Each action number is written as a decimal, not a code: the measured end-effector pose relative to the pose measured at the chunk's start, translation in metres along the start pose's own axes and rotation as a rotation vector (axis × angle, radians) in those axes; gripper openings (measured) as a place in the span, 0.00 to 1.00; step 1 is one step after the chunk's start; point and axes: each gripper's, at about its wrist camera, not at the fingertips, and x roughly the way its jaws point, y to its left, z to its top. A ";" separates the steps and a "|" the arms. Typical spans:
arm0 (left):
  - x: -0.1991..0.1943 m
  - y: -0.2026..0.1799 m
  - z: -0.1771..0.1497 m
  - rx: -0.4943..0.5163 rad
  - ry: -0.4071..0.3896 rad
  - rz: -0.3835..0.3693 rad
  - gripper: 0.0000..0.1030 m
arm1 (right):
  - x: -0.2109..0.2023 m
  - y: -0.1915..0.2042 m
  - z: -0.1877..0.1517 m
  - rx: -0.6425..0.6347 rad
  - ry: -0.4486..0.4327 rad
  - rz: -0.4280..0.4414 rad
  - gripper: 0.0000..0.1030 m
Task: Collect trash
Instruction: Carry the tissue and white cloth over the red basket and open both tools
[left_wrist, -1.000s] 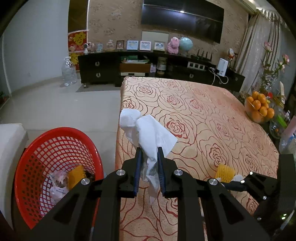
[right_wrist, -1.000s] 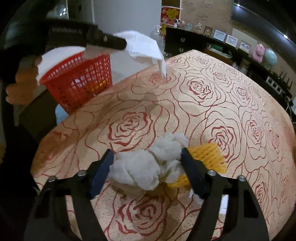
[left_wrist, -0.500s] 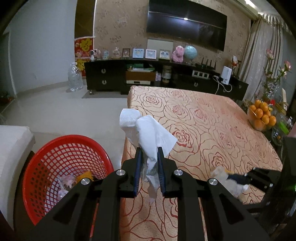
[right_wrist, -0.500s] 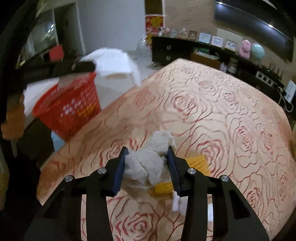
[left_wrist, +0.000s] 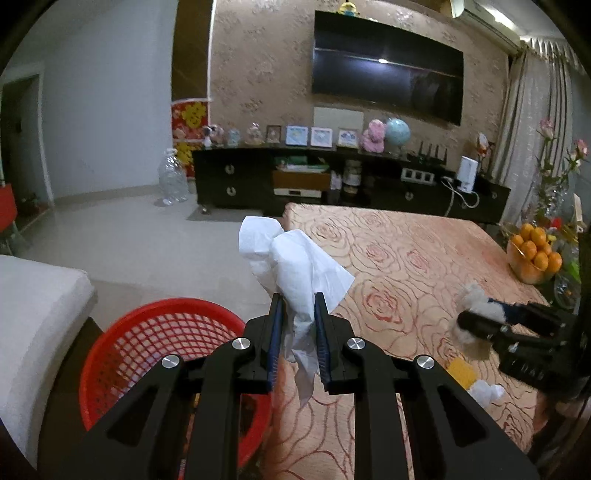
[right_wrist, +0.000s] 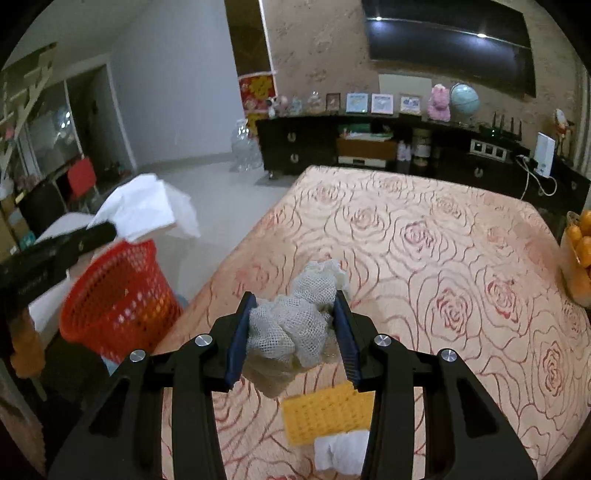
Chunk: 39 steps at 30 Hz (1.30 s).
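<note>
Left wrist view: the left gripper (left_wrist: 298, 325) has its jaws pinching a white tissue (left_wrist: 295, 266), which fans out above the jaws and trails a thin tail below them. The red basket (left_wrist: 122, 347) sits low at left beside the counter (left_wrist: 406, 266), with the tissue held over the counter's edge rather than over the basket mouth. Judged risk: released here, the light tissue would likely drift and land on the counter edge or the floor; the loose tail may also snag on the mesh rim. The right gripper (left_wrist: 480, 325) appears at right, carrying a pale wad above the counter. Right wrist view: the right gripper (right_wrist: 295, 328) has its jaws pressed onto a wad of white mesh cloth (right_wrist: 295, 321), held clear of the counter (right_wrist: 443, 258). A fold hangs below the jaws, so the grip seems to catch only part of the bundle; judged risk is that it slips out during the carry. A yellow foam net (right_wrist: 325, 417) and a small white tissue ball (right_wrist: 340, 454) lie on the counter just beneath, touching each other, not yet collected. The red basket (right_wrist: 118, 302) stands off the counter's left edge, with the left gripper (right_wrist: 107, 232) and its tissue above it; both tools converging on one opening could collide.
</note>
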 end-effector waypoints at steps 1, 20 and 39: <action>-0.002 0.001 0.001 -0.002 -0.006 0.005 0.16 | -0.001 0.001 0.004 0.003 -0.009 0.002 0.40; -0.019 0.056 0.008 -0.090 -0.045 0.124 0.16 | 0.025 0.064 0.064 -0.090 -0.043 0.123 0.40; -0.023 0.087 -0.005 -0.116 -0.009 0.215 0.16 | 0.045 0.119 0.062 -0.102 -0.006 0.257 0.40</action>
